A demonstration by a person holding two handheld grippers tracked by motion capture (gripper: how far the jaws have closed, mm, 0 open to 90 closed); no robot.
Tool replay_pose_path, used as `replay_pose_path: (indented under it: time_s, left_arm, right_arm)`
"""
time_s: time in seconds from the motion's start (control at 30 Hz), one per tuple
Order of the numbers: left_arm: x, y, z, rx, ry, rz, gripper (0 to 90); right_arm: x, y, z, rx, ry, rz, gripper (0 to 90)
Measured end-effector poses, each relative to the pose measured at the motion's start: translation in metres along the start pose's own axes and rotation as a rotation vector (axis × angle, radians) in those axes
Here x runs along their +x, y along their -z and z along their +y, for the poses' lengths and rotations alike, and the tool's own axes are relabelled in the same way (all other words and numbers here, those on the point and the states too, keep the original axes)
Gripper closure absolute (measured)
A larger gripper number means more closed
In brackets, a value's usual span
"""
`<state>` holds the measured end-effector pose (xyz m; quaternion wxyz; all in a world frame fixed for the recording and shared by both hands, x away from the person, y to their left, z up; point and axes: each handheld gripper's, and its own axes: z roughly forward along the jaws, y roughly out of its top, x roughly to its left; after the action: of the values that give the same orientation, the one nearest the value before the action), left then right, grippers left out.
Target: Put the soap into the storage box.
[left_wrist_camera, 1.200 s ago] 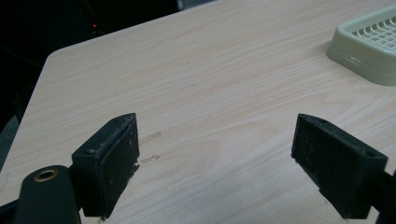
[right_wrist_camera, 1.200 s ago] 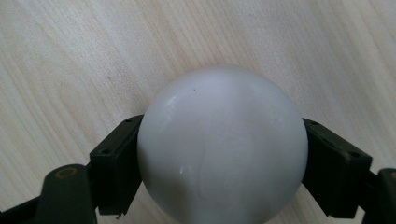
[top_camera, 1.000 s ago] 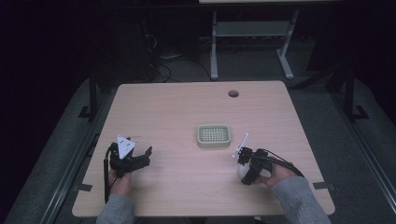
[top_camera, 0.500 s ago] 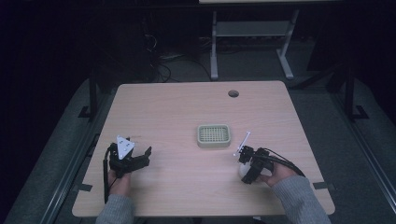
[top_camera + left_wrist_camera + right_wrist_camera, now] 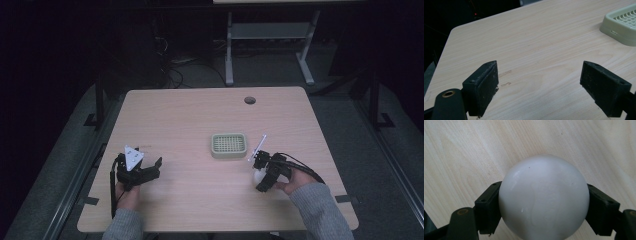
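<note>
Now white ball (image 5: 544,197) wedged between right gripper (image 5: 262,172) jaws, clamped both sides, over table (image 5: 200,120). Left gripper (image 5: 546,86) jaws spread, empty. Tray (image 5: 621,23) cut off at edge.

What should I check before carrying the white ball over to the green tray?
1. Right gripper closed on the white ball: ok, a jaw on each side.
2. Grip centred on the ball: ok.
3. Green tray empty: ok, grid bare.
4. Table between ball and tray free of obstacles: ok.
5. Left gripper out of the way: ok, open and empty, left of the tray.
6. Ball lifted off the table: cannot tell.
</note>
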<state>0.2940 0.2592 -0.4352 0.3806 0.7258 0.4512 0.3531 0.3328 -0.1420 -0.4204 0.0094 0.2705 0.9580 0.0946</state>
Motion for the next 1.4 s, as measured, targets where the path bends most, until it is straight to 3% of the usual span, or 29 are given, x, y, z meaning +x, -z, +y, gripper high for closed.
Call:
replay_pose_path:
  time_s: [0.6,1.4]
  left_arm:
    - [0.001,-0.001,0.000,-0.001,0.009,-0.002,14.8]
    - [0.001,-0.001,-0.001,0.002,0.011,-0.004,14.8]
  right_arm:
    - [-0.014,0.020,0.018,-0.033,0.000,0.004,23.5]
    - [-0.026,0.029,0.047,-0.048,0.014,0.015,23.5]
